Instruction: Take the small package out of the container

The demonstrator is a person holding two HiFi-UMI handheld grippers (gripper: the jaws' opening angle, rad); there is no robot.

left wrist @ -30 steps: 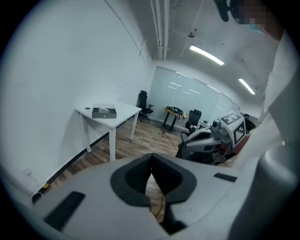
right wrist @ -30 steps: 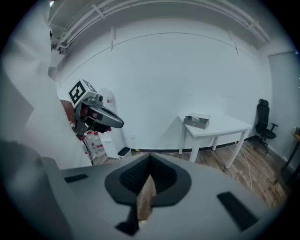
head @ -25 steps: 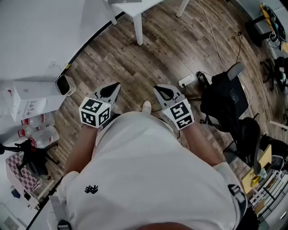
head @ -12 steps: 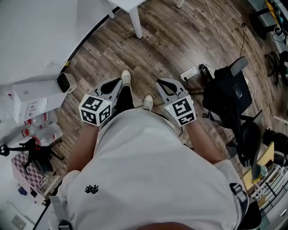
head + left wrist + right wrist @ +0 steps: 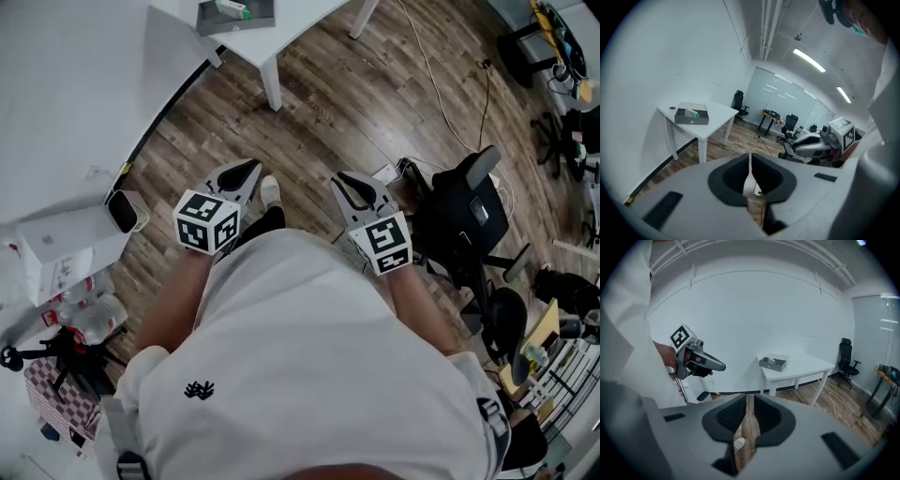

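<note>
Facing the white table (image 5: 720,115) w/ both claws held at waist height, nothing grabbed yet. Left claw (image 5: 750,157) is fully closed & empty. Right claw (image 5: 749,399) is all but closed, just a thin slit w/ only floor showing thru.

Grey container (image 5: 692,117) sits on the tabletop well ahead of the left claw, up & to its left — from the right claw it's well ahead, slightly right. Small package (image 5: 696,113), green-and-white, lies inside it, showing just above the wall.

Task looks barely begun; approach comes first. Risks, as I judge them:
- Reaching in w/ jaws closed would only shove the pkg or the container.
- The container looks light, so a one-claw pull could drag or lift it along — the other claw should prob pin its wall.
- It sits near a table edge, so a push might slide it off.
</note>
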